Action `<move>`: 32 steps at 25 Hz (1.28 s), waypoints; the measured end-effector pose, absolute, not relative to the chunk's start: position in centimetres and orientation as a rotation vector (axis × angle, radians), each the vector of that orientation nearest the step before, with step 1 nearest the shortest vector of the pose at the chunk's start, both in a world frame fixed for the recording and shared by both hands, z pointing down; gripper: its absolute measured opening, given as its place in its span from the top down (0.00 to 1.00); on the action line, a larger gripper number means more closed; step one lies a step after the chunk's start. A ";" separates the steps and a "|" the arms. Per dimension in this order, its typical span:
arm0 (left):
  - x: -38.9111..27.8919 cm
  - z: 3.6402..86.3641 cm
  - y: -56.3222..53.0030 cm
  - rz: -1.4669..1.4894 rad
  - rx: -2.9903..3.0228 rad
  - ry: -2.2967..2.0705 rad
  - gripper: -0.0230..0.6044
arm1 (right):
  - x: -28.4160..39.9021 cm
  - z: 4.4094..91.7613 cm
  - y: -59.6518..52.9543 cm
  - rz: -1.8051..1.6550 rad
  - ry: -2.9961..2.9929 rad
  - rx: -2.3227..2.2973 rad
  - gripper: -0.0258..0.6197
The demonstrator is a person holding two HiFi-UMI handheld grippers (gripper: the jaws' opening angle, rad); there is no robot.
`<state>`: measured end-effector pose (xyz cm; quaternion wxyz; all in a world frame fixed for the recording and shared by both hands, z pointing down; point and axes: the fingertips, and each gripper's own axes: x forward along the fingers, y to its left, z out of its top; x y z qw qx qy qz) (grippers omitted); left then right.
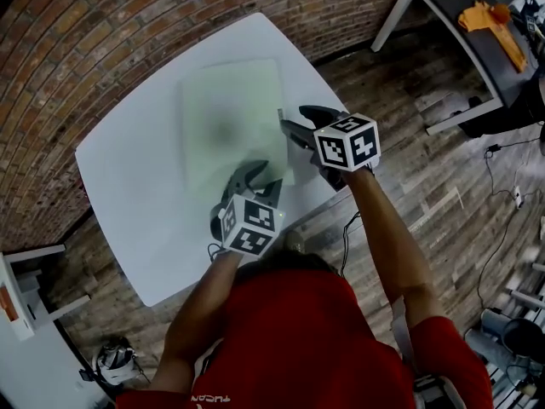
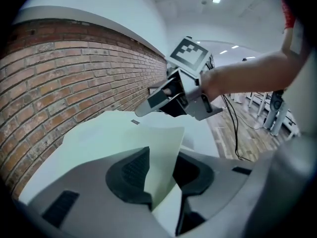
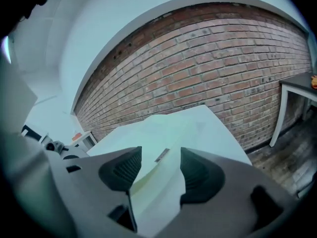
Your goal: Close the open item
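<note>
A pale green, see-through folder (image 1: pixel 230 109) lies flat on the white table (image 1: pixel 128 169). Its near right corner is turned up as a flap (image 1: pixel 285 173). My left gripper (image 1: pixel 251 175) is at that near corner. In the left gripper view the raised flap (image 2: pixel 161 148) stands between the jaws (image 2: pixel 161 170), which sit apart without pressing it. My right gripper (image 1: pixel 289 128) hovers at the folder's right edge and shows at the upper middle of the left gripper view (image 2: pixel 148 104). In the right gripper view its jaws (image 3: pixel 161 165) stand apart over the folder's edge (image 3: pixel 158 182), close to a small label (image 3: pixel 162 155).
A brick wall (image 1: pixel 102 32) runs behind the table. The table's near right edge (image 1: pixel 328 198) drops to a wood floor with cables (image 1: pixel 502 169). A dark desk (image 1: pixel 477 32) with an orange thing stands at the far right, and a white shelf (image 1: pixel 25 296) at the left.
</note>
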<state>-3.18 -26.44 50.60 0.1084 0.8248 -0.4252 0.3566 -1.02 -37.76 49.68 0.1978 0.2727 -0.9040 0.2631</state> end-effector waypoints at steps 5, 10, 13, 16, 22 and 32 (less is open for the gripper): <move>-3.0 50.7 -26.5 1.067 2.423 -1.245 0.77 | -2.0 50.8 -40.1 0.722 -2.444 0.838 0.60; -3.0 50.8 -26.5 1.089 2.424 -1.232 0.77 | -3.3 51.2 -40.9 0.654 -2.394 0.831 0.60; -2.9 50.7 -26.5 1.112 2.432 -1.226 0.76 | -3.6 51.8 -41.1 0.624 -2.358 0.830 0.60; -2.9 50.6 -26.5 1.136 2.446 -1.219 0.76 | -3.5 52.4 -41.1 0.622 -2.330 0.833 0.59; -2.6 50.6 -26.3 1.147 2.488 -1.171 0.70 | -3.5 52.6 -41.2 0.612 -2.326 0.832 0.59; -1.6 50.6 -25.0 1.216 2.575 -1.065 0.62 | -3.4 52.5 -41.0 0.601 -2.342 0.845 0.59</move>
